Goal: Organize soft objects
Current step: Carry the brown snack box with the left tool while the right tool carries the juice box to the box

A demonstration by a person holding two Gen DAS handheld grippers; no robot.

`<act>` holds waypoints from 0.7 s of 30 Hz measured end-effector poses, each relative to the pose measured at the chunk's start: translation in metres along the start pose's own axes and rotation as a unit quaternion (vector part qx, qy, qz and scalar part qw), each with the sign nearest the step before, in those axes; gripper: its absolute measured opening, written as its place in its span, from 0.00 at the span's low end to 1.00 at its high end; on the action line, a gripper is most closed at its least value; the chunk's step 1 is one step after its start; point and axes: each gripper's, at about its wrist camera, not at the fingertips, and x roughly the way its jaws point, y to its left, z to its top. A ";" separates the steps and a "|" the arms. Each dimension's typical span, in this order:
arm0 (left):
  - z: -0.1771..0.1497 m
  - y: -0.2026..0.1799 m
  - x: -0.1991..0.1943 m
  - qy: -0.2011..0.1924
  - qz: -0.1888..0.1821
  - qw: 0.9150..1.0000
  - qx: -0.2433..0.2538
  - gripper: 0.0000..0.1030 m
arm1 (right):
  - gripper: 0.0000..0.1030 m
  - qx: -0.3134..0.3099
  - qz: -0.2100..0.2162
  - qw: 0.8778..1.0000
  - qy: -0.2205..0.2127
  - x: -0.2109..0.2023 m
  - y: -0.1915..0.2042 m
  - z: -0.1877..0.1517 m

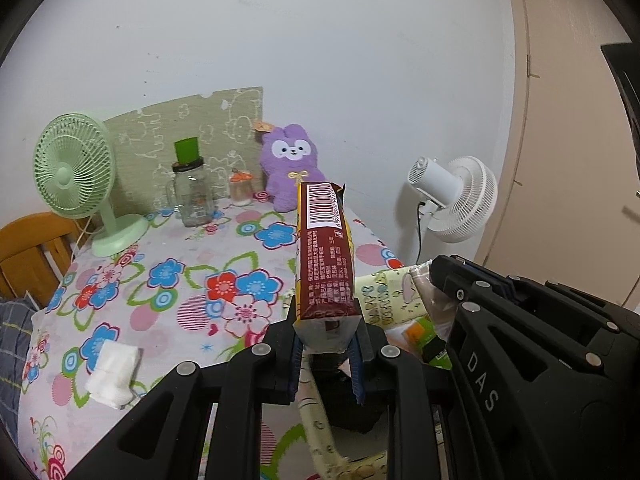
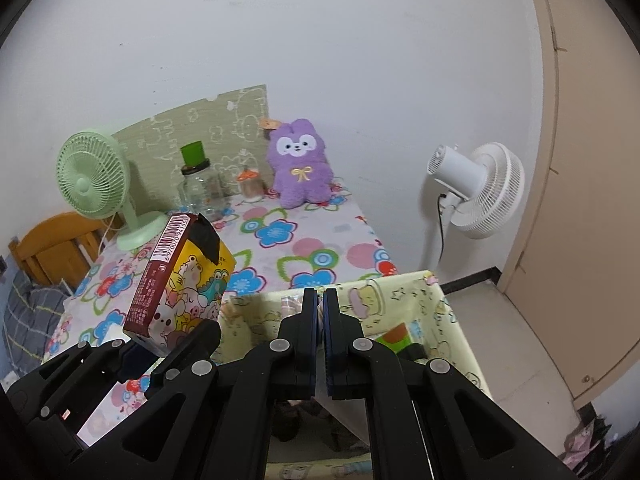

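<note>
My left gripper is shut on a maroon and yellow tissue pack with a barcode, held upright above the table's near edge; it also shows in the right wrist view. My right gripper is shut over the rim of a pale yellow fabric storage bin, which also shows in the left wrist view; it seems to pinch a thin clear wrapper. A purple plush bunny sits at the table's back. A folded white cloth lies on the flowered tablecloth.
A green desk fan, a glass jar with green lid and a small orange-capped jar stand at the back. A white floor fan stands to the right. A wooden chair is at the left.
</note>
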 end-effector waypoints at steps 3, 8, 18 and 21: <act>-0.001 -0.006 0.005 0.007 -0.003 1.000 0.008 0.17 | 0.05 0.005 -0.005 1.000 0.005 0.003 -0.007 -0.002; -0.005 -0.016 0.016 0.023 -0.008 0.999 0.020 0.18 | 0.05 0.013 -0.013 1.000 0.017 0.011 -0.018 -0.008; -0.016 -0.029 0.035 0.059 -0.018 0.997 0.042 0.18 | 0.05 0.029 -0.028 0.999 0.037 0.026 -0.036 -0.016; -0.020 -0.031 0.040 0.069 -0.025 0.996 0.050 0.20 | 0.05 0.031 -0.027 0.998 0.042 0.032 -0.038 -0.018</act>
